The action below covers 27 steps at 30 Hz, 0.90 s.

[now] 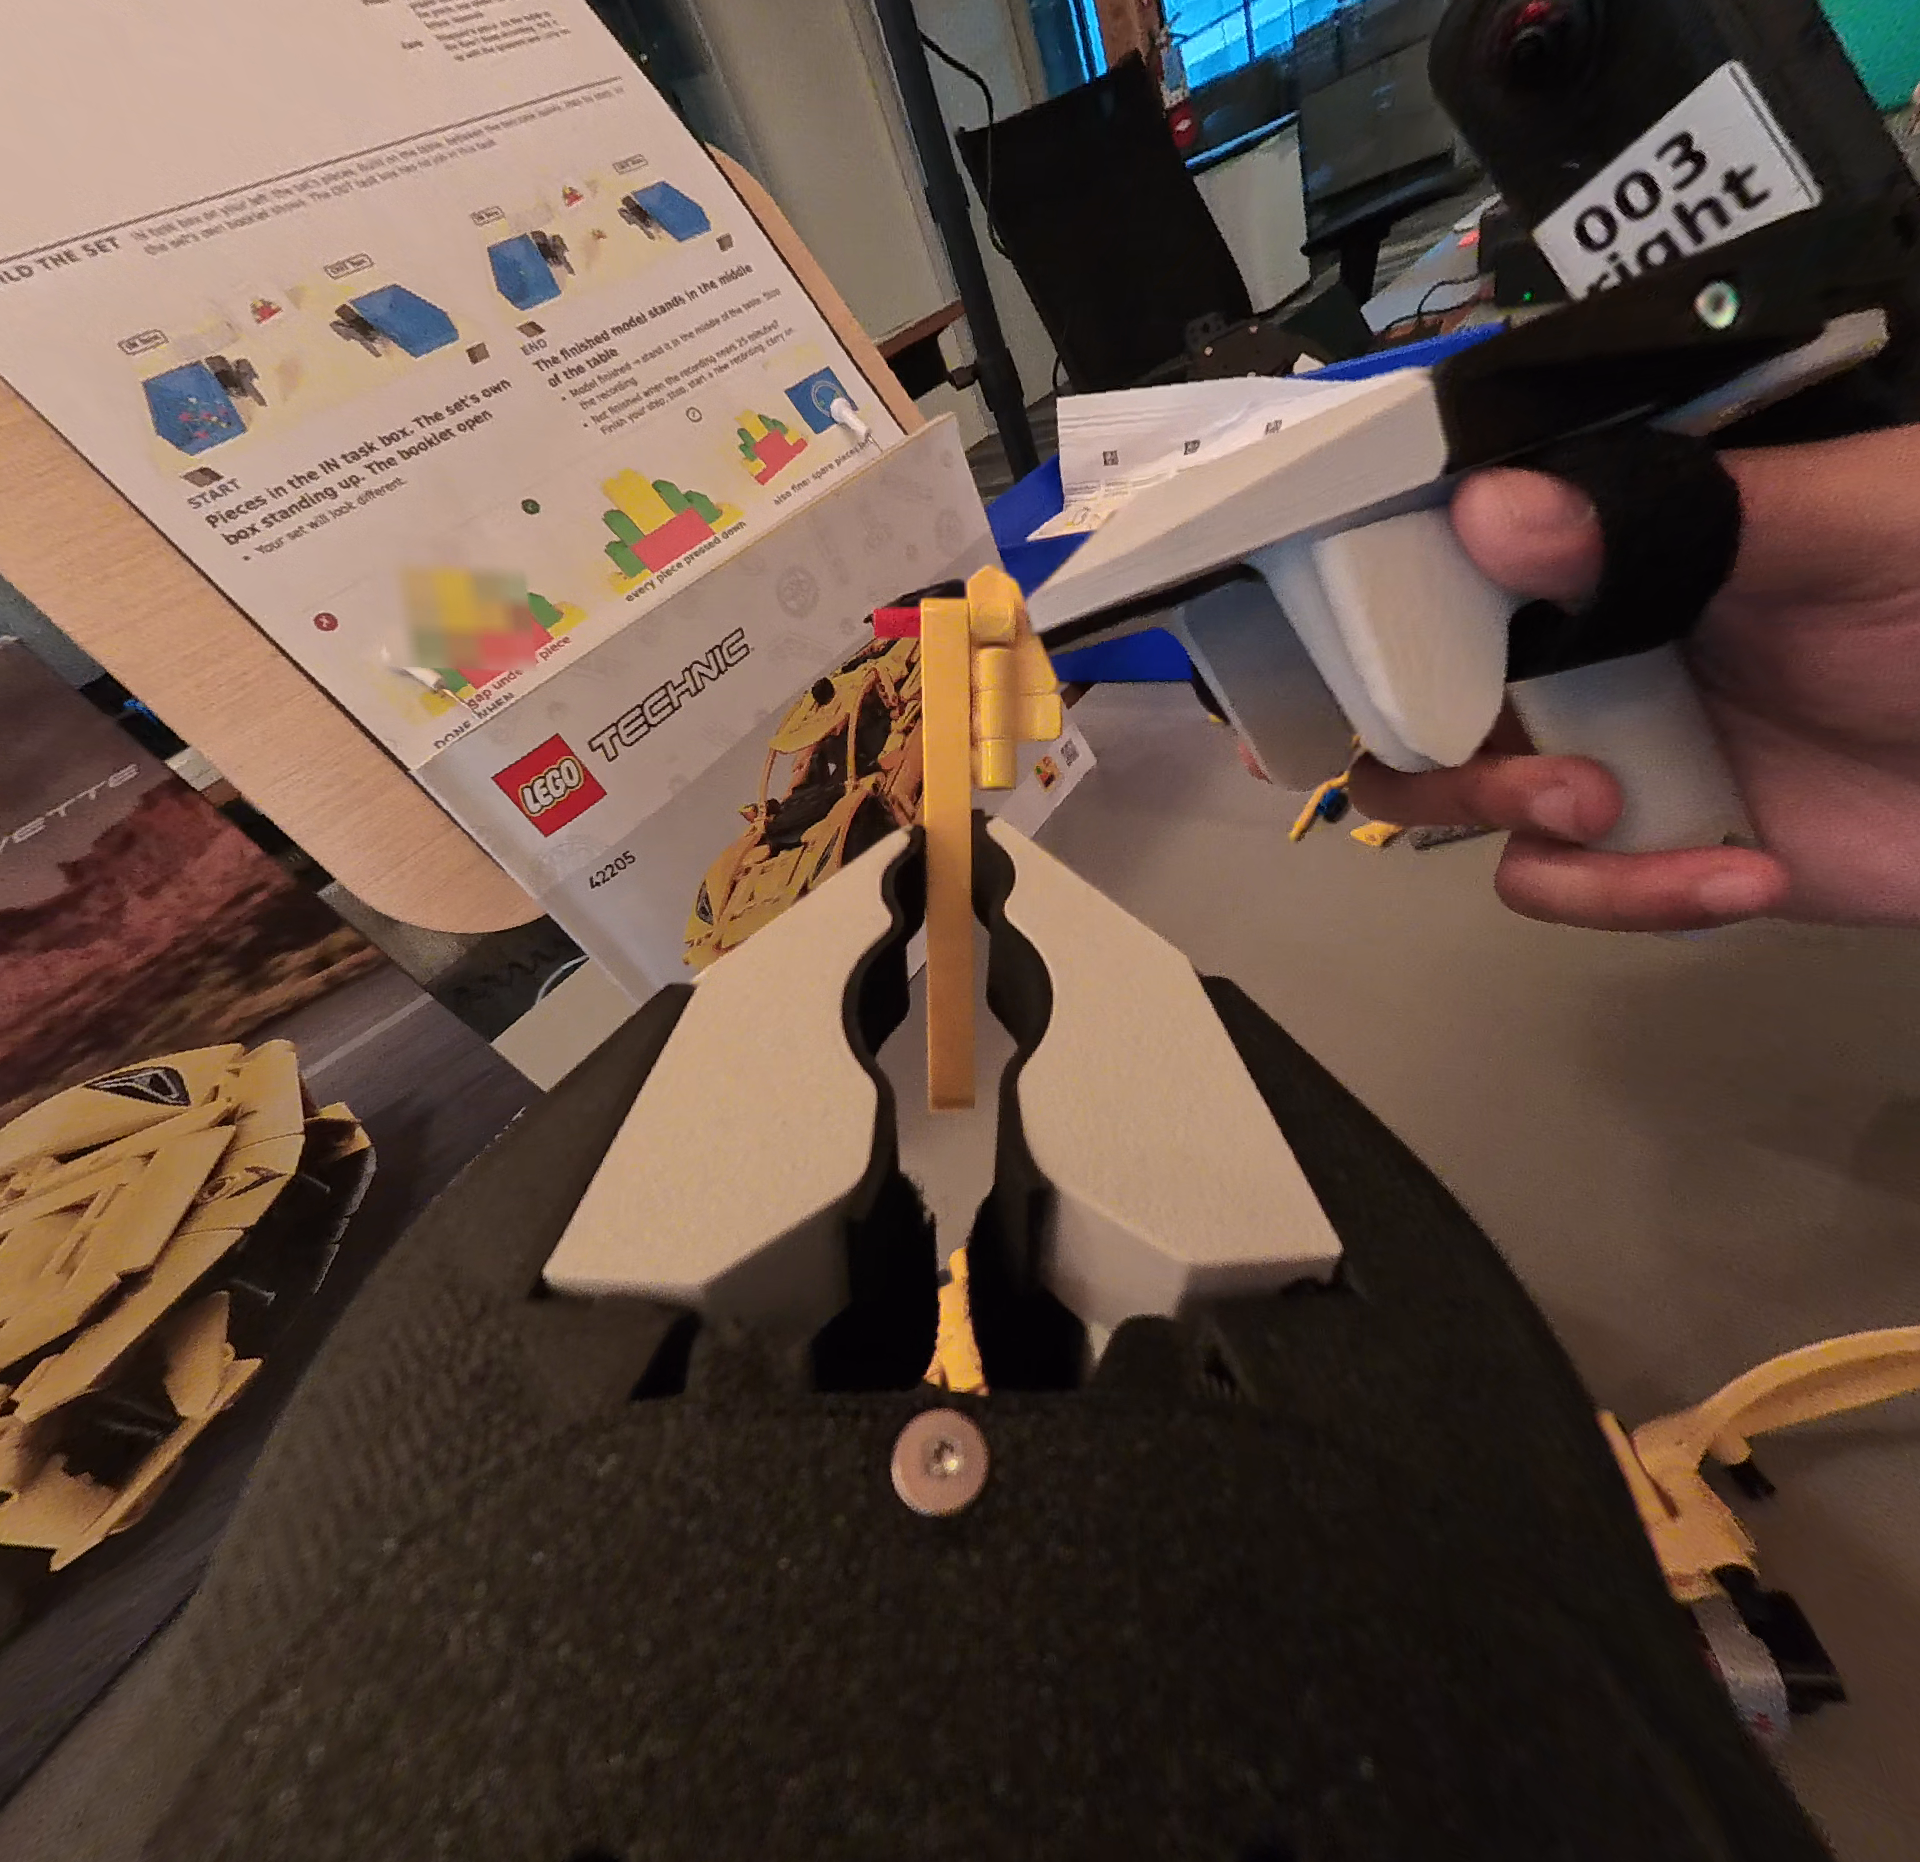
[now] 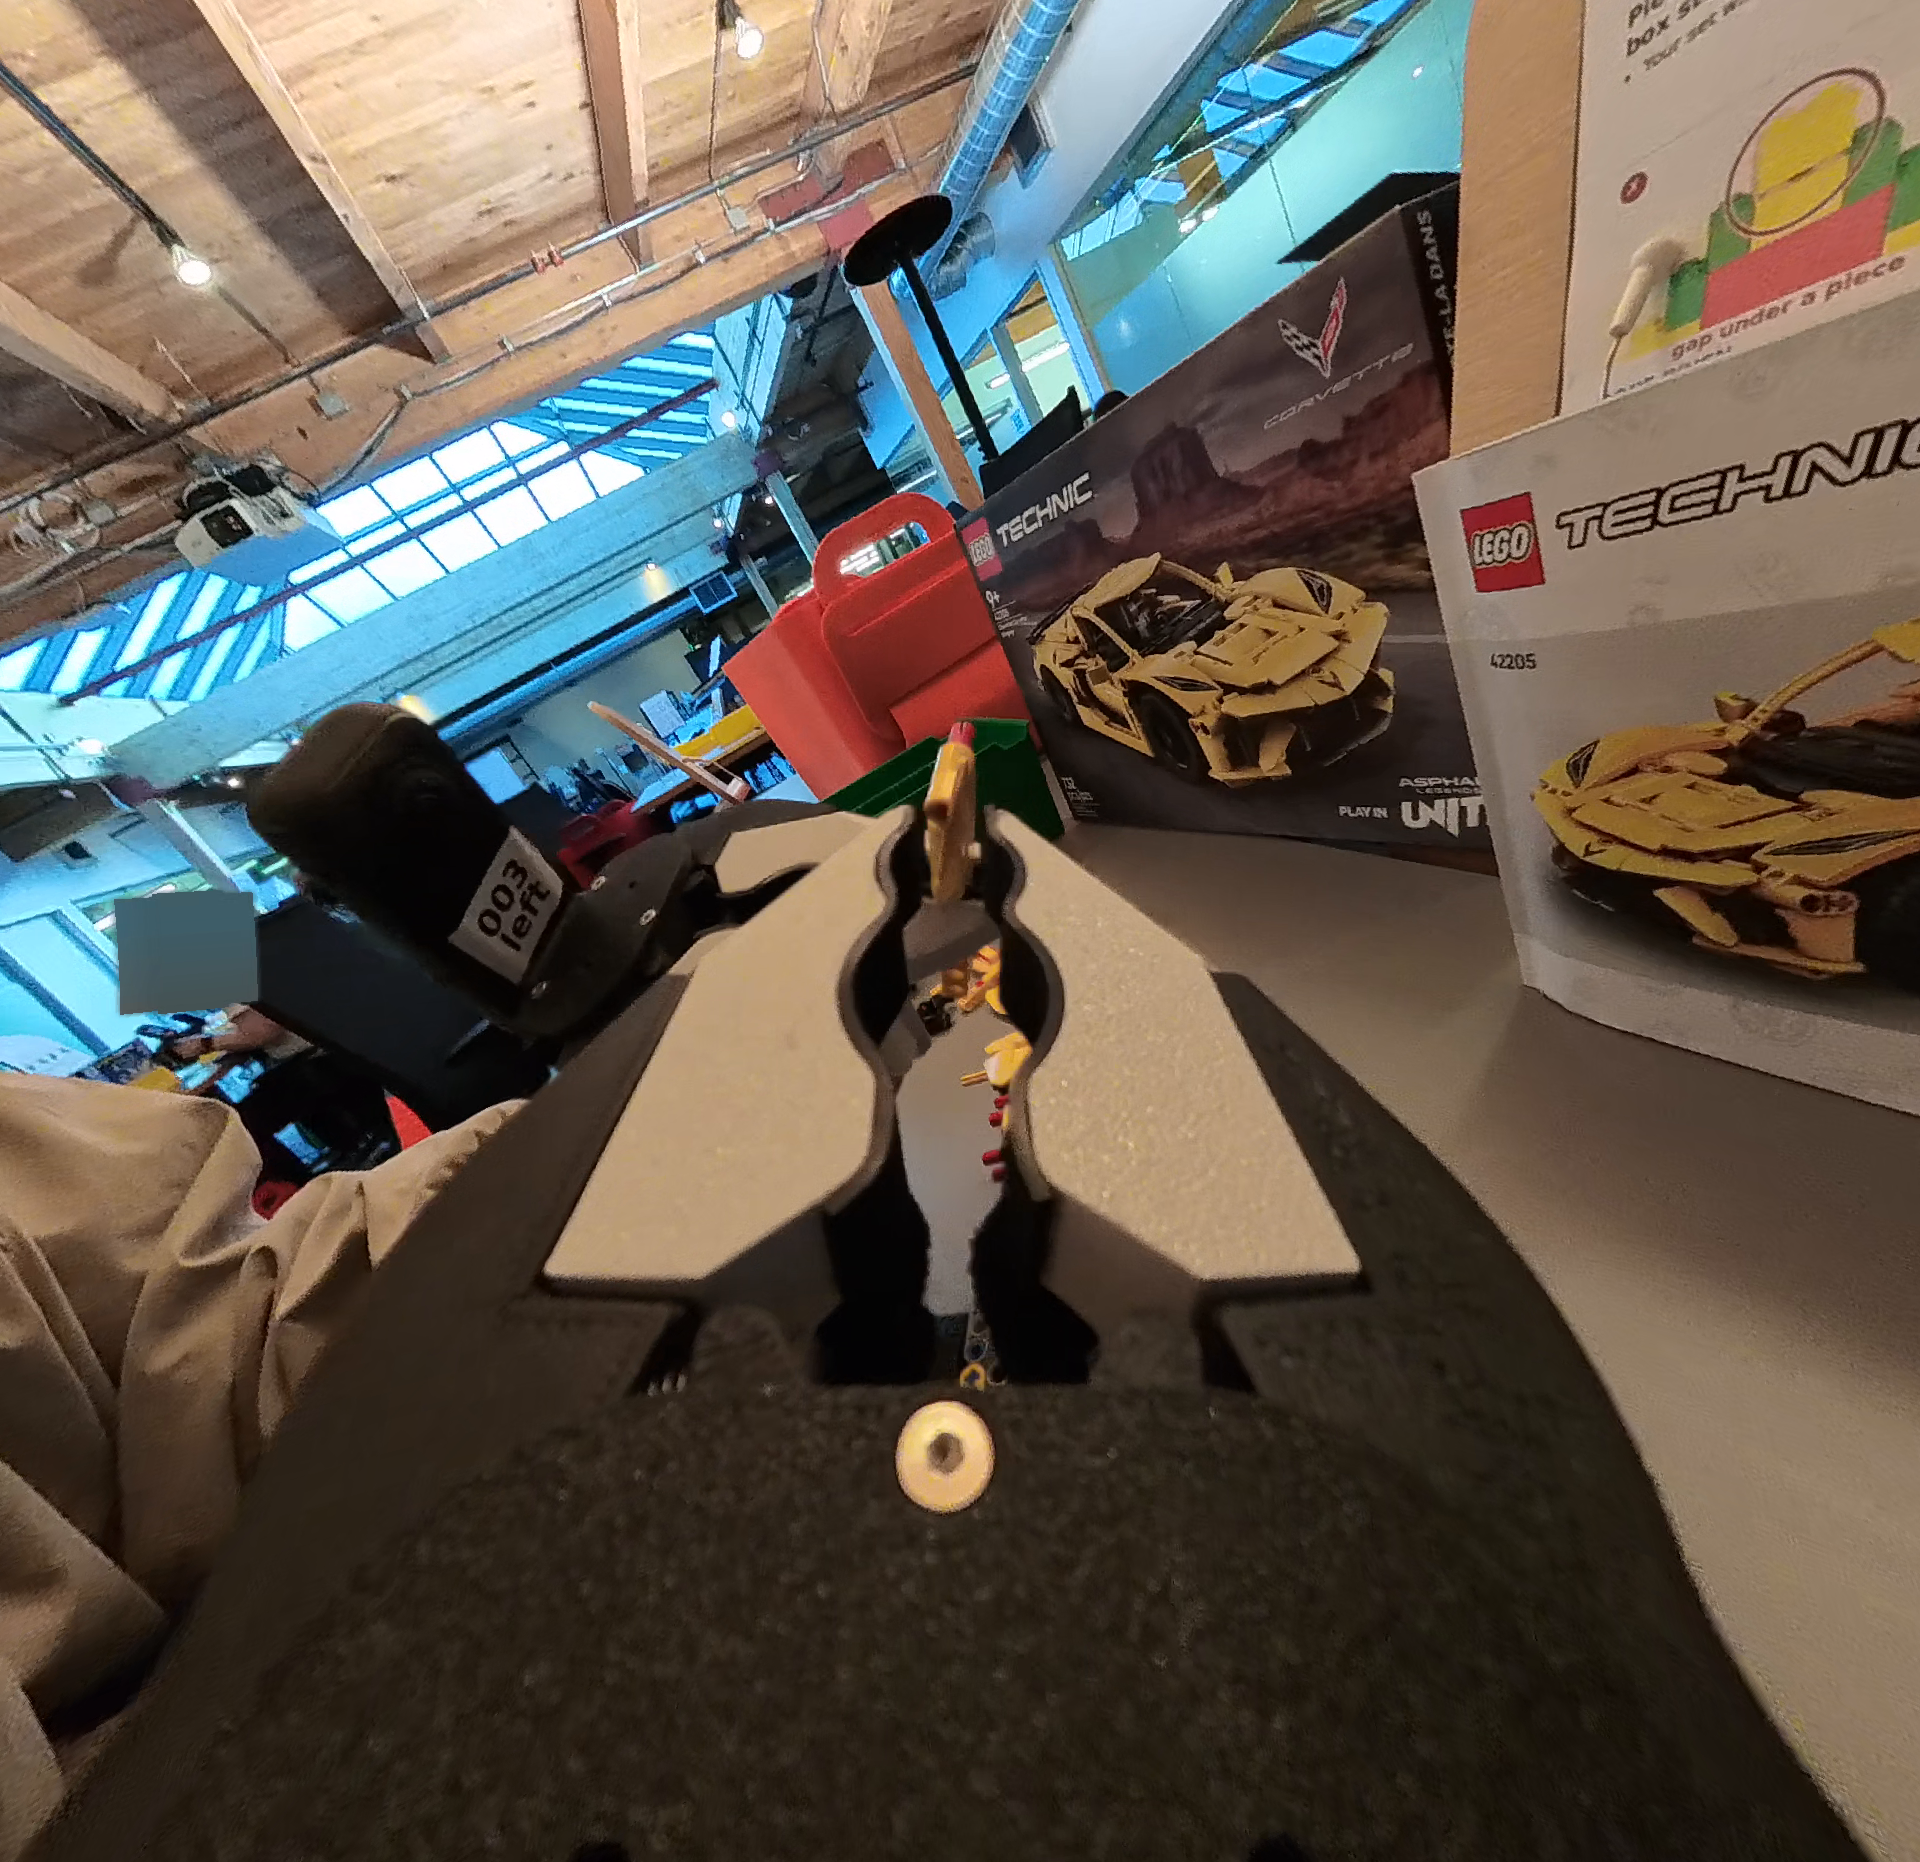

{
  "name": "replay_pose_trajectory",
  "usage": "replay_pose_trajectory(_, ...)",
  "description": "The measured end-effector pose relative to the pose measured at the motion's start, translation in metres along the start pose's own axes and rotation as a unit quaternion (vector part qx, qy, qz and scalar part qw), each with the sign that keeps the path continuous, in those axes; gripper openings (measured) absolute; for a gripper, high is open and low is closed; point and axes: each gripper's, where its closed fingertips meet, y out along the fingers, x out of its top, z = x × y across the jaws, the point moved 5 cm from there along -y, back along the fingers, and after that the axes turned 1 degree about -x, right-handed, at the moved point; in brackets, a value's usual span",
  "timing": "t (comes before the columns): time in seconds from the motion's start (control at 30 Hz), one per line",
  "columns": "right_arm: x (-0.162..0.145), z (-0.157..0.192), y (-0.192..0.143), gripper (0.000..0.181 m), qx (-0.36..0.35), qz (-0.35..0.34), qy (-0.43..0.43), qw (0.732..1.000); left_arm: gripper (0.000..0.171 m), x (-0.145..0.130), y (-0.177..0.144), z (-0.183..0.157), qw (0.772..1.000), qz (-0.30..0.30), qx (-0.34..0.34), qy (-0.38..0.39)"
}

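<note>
Yellow strip [image 1: 949, 856] looks like smooth shiny plastic, gripper fingers [image 1: 769, 1074] grainy matt plastic, booklet [image 2: 1704, 711] glossy paper, board [image 1: 260, 700] pale wood, table [image 1: 1455, 1033] smooth matt grey.

Pretty dim and warm indoors, daylight from blue-tinted skylights [image 2: 488, 482] plus small ceiling bulbs [image 2: 192, 270]. Heavy fisheye warping at edges; the hand [image 1: 1714, 773] looks motion-blurred.

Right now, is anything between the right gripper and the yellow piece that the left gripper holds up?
No. The right gripper is already shut on the top of the yellow piece, and the left gripper clamps its long strip lower down. Nothing visible sits between them.
</note>
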Motion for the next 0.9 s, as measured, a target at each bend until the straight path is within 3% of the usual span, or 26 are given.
replay_pose_trajectory(0.43,-0.006,-0.011,0.002,0.000,-0.008,-0.004,0.062,0.998,0.007,-0.006,0.005,0.000,0.999,0.043,0.032,-0.006)
replay_pose_trajectory(0.63,-0.006,-0.008,0.003,0.000,0.002,-0.017,0.070,0.997,0.007,-0.006,0.003,0.001,1.000,0.027,0.008,-0.010)
replay_pose_trajectory(0.7,-0.007,-0.009,0.003,0.000,-0.004,-0.004,0.062,0.998,0.007,-0.008,0.003,0.001,0.999,0.027,-0.016,-0.027)
replay_pose_trajectory(0.77,-0.005,-0.010,0.000,0.000,-0.006,0.003,0.045,0.999,0.012,-0.006,0.001,-0.004,0.993,0.009,-0.083,-0.080)
replay_pose_trajectory(0.9,-0.003,-0.002,-0.004,0.000,0.034,0.035,0.023,0.999,0.023,-0.001,-0.007,0.000,0.956,-0.028,-0.197,-0.215)
